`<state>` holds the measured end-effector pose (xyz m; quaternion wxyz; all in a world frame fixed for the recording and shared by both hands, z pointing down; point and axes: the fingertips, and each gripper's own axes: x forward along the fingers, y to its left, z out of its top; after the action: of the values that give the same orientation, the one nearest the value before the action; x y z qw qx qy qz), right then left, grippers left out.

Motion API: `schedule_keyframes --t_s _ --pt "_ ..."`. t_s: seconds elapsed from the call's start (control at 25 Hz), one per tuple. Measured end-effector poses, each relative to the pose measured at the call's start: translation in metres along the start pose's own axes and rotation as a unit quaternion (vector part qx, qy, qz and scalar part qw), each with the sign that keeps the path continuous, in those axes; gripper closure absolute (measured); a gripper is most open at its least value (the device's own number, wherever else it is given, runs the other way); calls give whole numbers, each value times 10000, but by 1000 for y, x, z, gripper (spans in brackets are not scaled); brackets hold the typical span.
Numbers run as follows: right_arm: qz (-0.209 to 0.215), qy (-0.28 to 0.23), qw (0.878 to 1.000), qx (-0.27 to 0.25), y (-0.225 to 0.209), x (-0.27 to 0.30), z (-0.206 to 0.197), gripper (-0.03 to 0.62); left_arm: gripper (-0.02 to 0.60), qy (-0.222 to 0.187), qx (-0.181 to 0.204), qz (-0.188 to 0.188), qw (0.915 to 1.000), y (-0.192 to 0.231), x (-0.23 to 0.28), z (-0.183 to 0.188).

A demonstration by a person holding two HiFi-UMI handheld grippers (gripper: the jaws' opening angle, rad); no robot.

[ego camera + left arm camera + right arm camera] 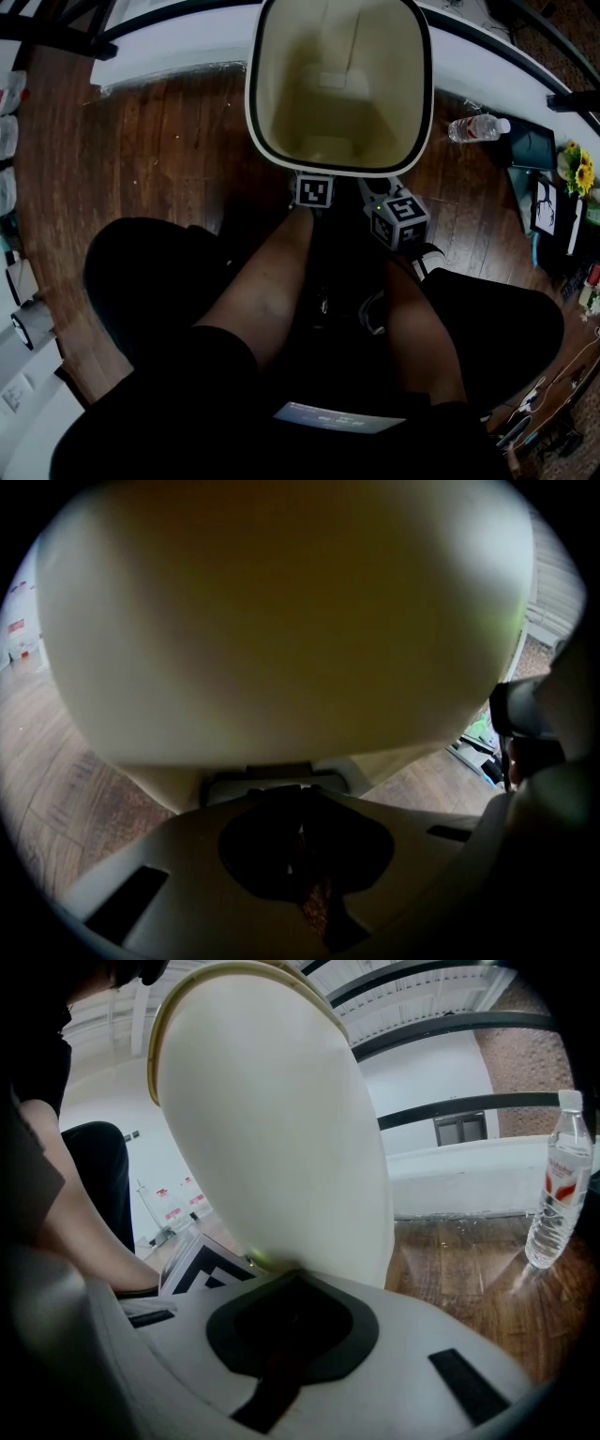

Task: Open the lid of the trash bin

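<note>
Trash bin [281, 103] at 12 o'clock, top open, inside showing | left gripper [300, 803] at its 6 o'clock side, jaws pressed together, empty | right gripper [291, 1283] at 5 o'clock, jaws closed, empty | bottle [476, 127] at 2 o'clock

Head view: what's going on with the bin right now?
A person holds both grippers low at the near side of the bin. The left gripper and right gripper both look shut, gripping nothing. From above, the bin's inside is open to view, with no lid over it.
</note>
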<state>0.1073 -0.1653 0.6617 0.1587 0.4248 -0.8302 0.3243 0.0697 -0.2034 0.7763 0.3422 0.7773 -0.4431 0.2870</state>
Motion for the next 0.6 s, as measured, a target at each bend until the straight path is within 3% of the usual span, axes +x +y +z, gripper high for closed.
schedule_keyframes --t_s 0.2,0.6 --pt "46 -53 9999 82 3 -2 2 582 535 65 -50 8 10000 -1 -1 -3" --pt "107 -101 9999 20 8 -10 6 582 540 92 254 54 9996 -6 -9 2"
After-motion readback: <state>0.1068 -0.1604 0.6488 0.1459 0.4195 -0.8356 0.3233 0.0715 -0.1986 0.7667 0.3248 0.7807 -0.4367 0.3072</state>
